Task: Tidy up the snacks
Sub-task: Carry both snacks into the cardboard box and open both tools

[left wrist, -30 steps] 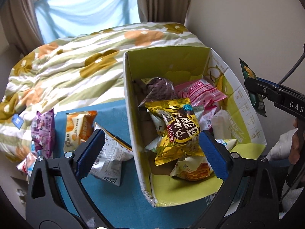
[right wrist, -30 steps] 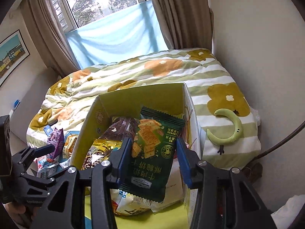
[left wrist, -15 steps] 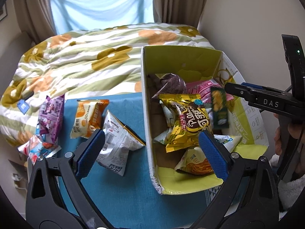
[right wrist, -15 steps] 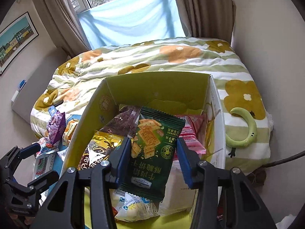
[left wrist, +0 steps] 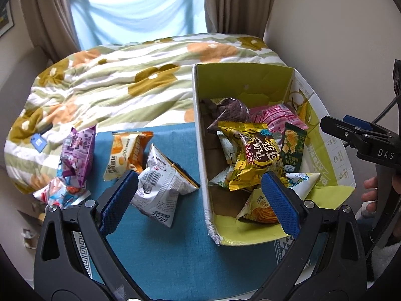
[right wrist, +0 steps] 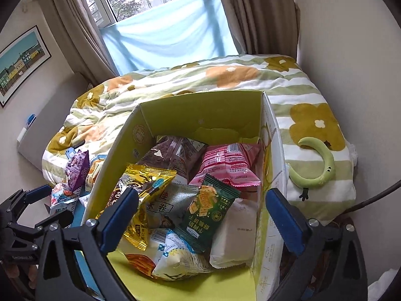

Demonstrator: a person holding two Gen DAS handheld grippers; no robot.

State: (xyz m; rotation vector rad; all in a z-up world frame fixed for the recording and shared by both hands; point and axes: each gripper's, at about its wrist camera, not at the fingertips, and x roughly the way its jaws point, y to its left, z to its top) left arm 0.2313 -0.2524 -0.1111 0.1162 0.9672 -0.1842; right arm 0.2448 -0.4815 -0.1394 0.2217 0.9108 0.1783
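Green cracker packet (right wrist: 208,213) lies loose in the box (right wrist: 200,115) among other snacks, right claw (right wrist: 200,215) wide and empty above it. Left claw (left wrist: 200,195) is also wide; best lower it squarely over the white packet (left wrist: 163,190) on the blue cloth (left wrist: 180,255) and pinch its puffed middle.

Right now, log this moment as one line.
right gripper: open, empty | dark green cracker packet: in yellow-green cardboard box | left gripper: open | white foil packet: on blue cloth
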